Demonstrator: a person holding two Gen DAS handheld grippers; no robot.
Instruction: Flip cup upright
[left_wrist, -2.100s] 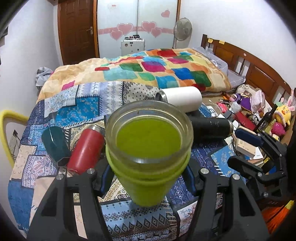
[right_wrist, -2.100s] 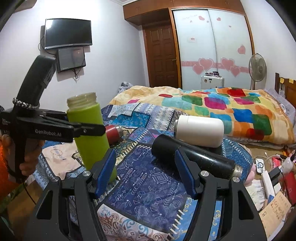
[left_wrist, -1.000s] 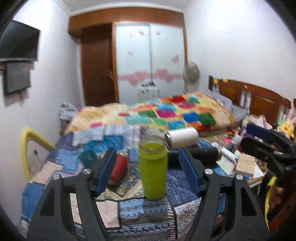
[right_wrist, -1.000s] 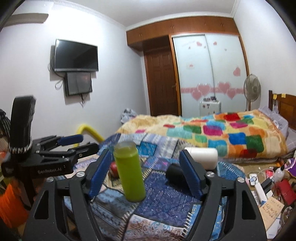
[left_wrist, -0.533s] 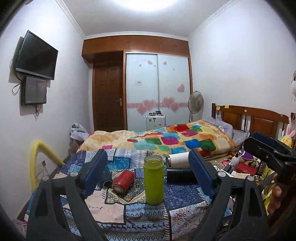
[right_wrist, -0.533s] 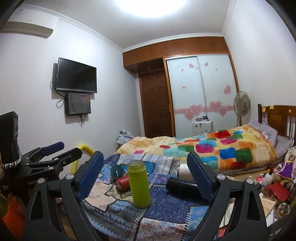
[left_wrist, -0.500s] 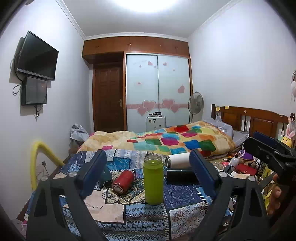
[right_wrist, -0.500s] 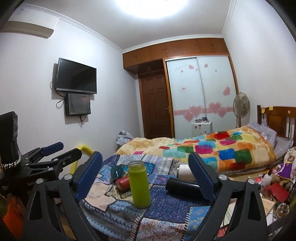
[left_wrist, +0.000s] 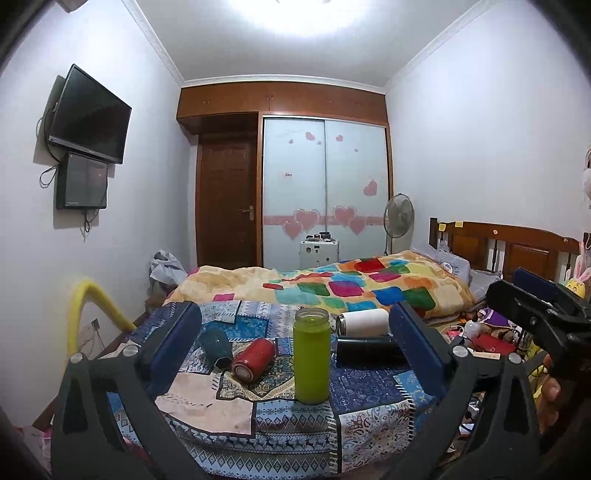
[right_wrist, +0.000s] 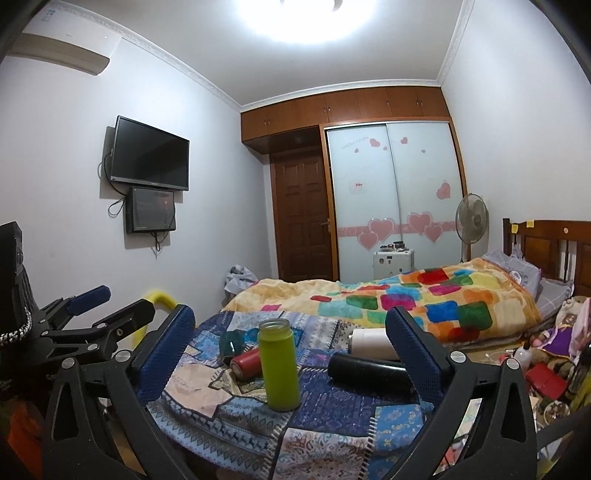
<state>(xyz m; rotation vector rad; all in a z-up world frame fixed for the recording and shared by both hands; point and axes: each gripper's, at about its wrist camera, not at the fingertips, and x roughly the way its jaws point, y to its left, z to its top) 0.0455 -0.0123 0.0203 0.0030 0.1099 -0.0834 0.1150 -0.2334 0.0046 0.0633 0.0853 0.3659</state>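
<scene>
Five cups sit on the patchwork-covered table in your left wrist view. One green cup stands upright, mouth up, near the table's front edge, about midway between its sides. Four lie on their sides behind it: one red cup and one dark teal cup toward the left edge, one black cup and one white cup toward the right edge. Your left gripper holds nothing; its two blue-padded fingers stand wide apart, well short of the green cup. Your right gripper shows at the frame's right edge.

Right wrist view, same count: one green cup upright near the front edge, with the red cup and teal cup behind it to the left, and the black cup and white cup to the right. Your right gripper is spread wide and empty. Your left gripper sits off the table's left edge, fingers parted, gripping nothing.
</scene>
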